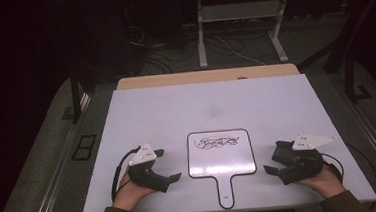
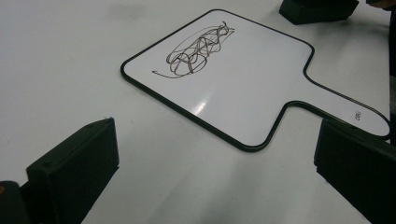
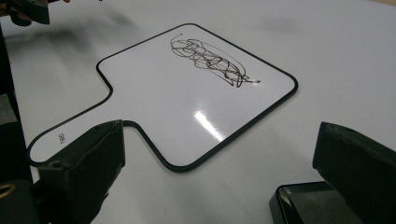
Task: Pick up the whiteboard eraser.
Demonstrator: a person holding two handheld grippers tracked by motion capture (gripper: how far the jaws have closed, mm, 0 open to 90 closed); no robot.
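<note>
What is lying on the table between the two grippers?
In the high view, a small paddle-shaped whiteboard with a black scribble lies flat between the left gripper and the right gripper; bare table separates it from each.

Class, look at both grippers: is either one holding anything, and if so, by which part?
Nothing is held. The left gripper and the right gripper both rest open on the table, either side of the scribbled paddle whiteboard, which lies untouched.

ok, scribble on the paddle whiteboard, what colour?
Black, a tangled scribble on the white paddle whiteboard; clearest in the right gripper view.
</note>
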